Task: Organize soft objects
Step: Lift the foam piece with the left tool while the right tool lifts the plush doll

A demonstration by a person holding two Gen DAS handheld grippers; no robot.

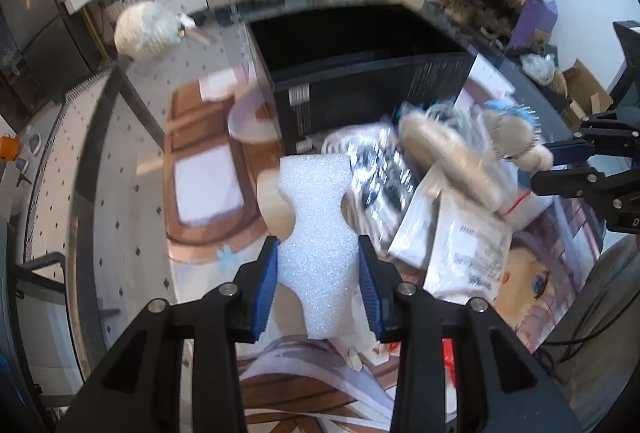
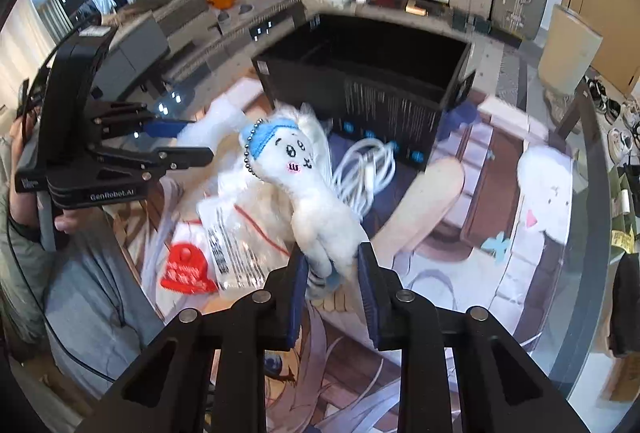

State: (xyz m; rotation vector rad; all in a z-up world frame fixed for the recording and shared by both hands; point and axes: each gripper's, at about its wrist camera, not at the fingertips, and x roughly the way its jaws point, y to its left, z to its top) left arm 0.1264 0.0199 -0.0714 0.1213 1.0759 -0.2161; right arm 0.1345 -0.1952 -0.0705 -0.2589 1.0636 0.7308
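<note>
Left wrist view: one left gripper point(image 1: 318, 285), blue pads clamped on one white foam piece point(image 1: 316, 229), long axis running up and away from the jaws toward one black bin point(image 1: 360, 73). Beyond the foam, one silvery foil pack point(image 1: 380, 169), two clear printed bags point(image 1: 452, 241) (text too blurred to read), one plush toy point(image 1: 456, 161) lying slantwise, blue-capped head far right beside the right gripper's fingers point(image 1: 568, 149). All on one printed cartoon mat point(image 1: 208, 193). Right wrist view: one right gripper point(image 2: 334, 281) closed tight on the plush toy point(image 2: 312, 189) at its lower end, long axis tilted up-left, embroidered face toward camera, bead chain at the cap. Behind, one black bin point(image 2: 376, 73), open top, one coiled white cable point(image 2: 368, 169). One red tag point(image 2: 186, 269), writing unreadable. Left gripper point(image 2: 200, 141) at left, "GenRobot.AI" on its body. One second white plush point(image 2: 548, 185) at right.
</note>
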